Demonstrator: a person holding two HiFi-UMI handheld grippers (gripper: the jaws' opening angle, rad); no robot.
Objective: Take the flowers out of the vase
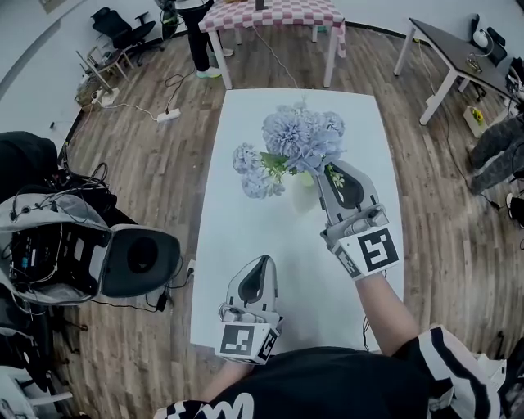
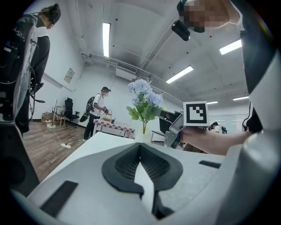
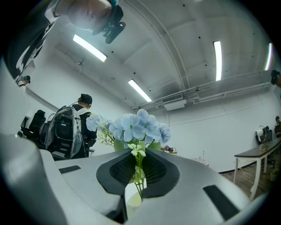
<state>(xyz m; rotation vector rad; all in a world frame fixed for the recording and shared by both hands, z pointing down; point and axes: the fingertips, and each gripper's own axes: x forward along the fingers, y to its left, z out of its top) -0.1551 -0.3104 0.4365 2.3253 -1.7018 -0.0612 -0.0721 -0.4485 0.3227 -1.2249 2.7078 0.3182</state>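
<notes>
Right tongs [image 1: 329,169], 1 o'clock: clamped on a stem of the flowers [image 1: 299,135] at the vase [image 1: 305,179]. Left tongs [image 1: 264,260], 6 o'clock: closed, empty, over worktop [image 1: 237,229].

Long white table [image 1: 246,245] on a wood-plank floor [image 1: 147,180], checkered-cloth table [image 1: 274,12] beyond it, person with a backpack [image 2: 97,112] standing beside that, black office chair [image 1: 123,29], white power strip [image 1: 168,115] on the floor, dark desk [image 1: 458,53] at the right, ceiling strip lights [image 2: 106,39] overhead.
</notes>
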